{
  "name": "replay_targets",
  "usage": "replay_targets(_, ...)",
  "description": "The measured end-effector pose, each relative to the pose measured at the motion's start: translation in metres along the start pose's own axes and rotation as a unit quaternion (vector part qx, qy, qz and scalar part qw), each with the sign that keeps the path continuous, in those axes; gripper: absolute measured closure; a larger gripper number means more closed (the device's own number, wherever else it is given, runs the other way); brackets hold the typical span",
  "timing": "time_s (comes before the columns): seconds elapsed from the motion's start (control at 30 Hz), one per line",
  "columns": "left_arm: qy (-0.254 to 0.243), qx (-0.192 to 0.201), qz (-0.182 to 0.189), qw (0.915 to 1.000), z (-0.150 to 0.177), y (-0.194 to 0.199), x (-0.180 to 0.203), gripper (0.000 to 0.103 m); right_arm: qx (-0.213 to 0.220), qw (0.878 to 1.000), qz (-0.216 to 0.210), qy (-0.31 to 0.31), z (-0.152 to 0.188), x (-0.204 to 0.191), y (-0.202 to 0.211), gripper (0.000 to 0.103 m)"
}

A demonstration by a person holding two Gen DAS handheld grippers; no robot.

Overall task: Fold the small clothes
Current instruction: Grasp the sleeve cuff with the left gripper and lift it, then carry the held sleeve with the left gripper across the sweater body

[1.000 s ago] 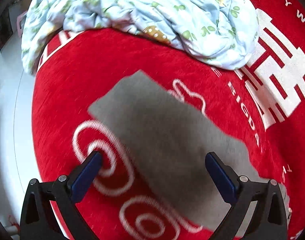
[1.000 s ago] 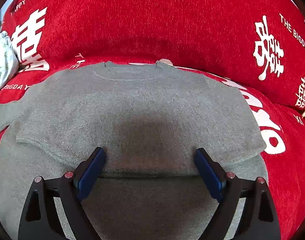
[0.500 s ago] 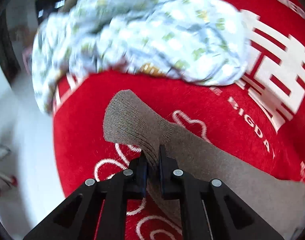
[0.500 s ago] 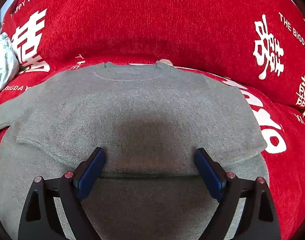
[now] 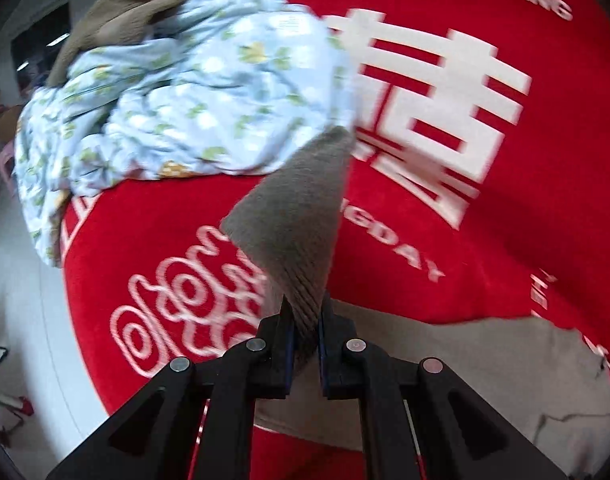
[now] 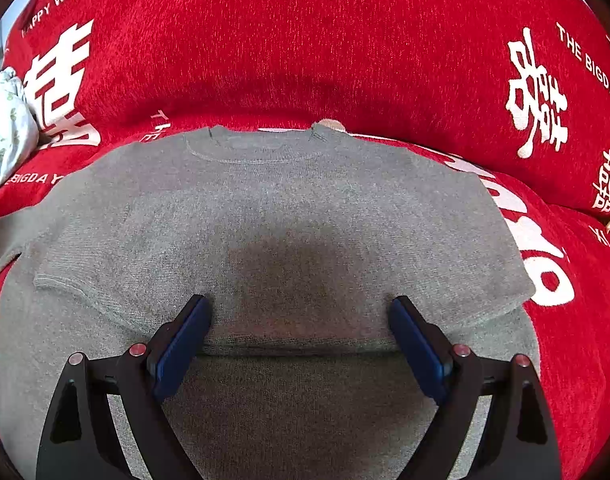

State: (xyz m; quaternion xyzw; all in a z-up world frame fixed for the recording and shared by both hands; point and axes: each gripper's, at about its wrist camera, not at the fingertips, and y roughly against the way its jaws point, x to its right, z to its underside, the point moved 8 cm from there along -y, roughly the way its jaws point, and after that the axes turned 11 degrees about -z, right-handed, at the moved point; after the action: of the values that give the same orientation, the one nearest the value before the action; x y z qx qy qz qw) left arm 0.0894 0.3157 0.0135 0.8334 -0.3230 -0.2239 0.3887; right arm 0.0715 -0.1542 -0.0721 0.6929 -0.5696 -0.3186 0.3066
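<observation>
A small grey knit sweater lies flat on the red sofa cover, neck toward the backrest, with one sleeve folded across its front. My right gripper is open and rests over the sweater's middle, one blue pad on each side. My left gripper is shut on the other grey sleeve, which stands lifted above the seat with its cuff end pointing up. In the left wrist view, part of the sweater's body lies at the lower right.
The red cover with white lettering spans seat and backrest. A crumpled light-blue floral cloth with a brown garment behind it sits at the sofa's left end; it also shows in the right wrist view. White floor lies left.
My left gripper went from open over the flat sleeve to shut on it, then lifted it and swung it rightward. The right gripper has not moved.
</observation>
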Motion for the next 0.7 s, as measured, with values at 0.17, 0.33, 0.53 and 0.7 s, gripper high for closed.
replay_targets(0.17,-0.049,0.000,0.028,0.9984,0.018,0.027,0.059,0.093,0.000,1.000,-0.004,-0.002,0.000,0.000,0.000,0.010)
replay_targets(0.33,-0.092,0.001,0.051,0.9945,0.038,0.053,0.110,0.093,0.002,1.000,-0.010,-0.005,0.000,0.001,0.000,0.010)
replay_targets(0.53,-0.136,0.008,0.068,0.9883,0.060,0.078,0.151,0.093,0.004,1.000,-0.021,-0.008,0.001,0.003,0.000,0.010)
replay_targets(0.7,-0.161,0.012,0.078,0.9838,0.076,0.094,0.178,0.093,0.006,1.000,-0.027,-0.011,0.001,0.003,0.001,0.010)
